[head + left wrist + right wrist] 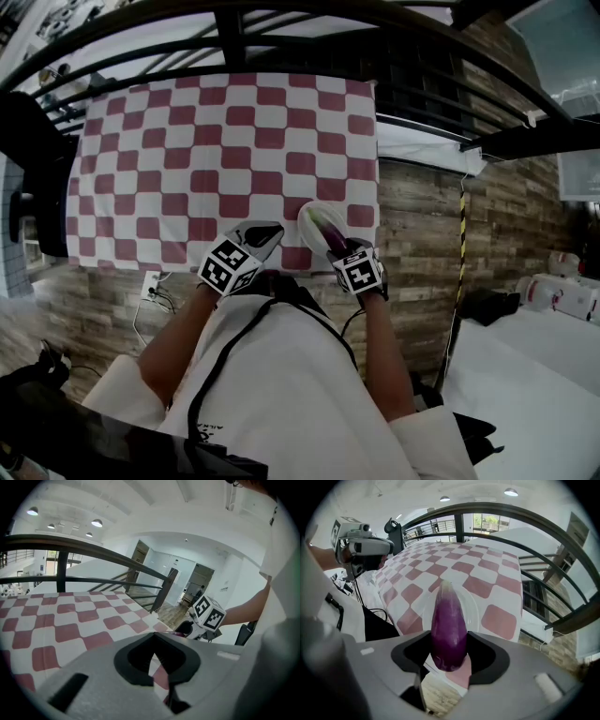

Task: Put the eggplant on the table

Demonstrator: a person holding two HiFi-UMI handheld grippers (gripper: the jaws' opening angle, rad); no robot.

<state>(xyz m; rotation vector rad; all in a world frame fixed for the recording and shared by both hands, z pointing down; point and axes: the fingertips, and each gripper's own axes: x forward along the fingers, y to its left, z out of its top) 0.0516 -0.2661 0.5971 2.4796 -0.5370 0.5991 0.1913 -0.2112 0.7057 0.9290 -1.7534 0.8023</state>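
Our left forearm (176, 339) reaches to the table's (187, 141) near edge, with the left gripper (266, 232) tilted gently down, its jaws together and empty. Just right of it, our right gripper (332, 244) points steeply down, clamping the eggplant (449, 631) above a clear dish (472, 605) near the near right corner.

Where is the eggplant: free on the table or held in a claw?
Held. The right claw is closed on the eggplant, jaws against both sides of its thick end. Whether it touches the table cannot be told.
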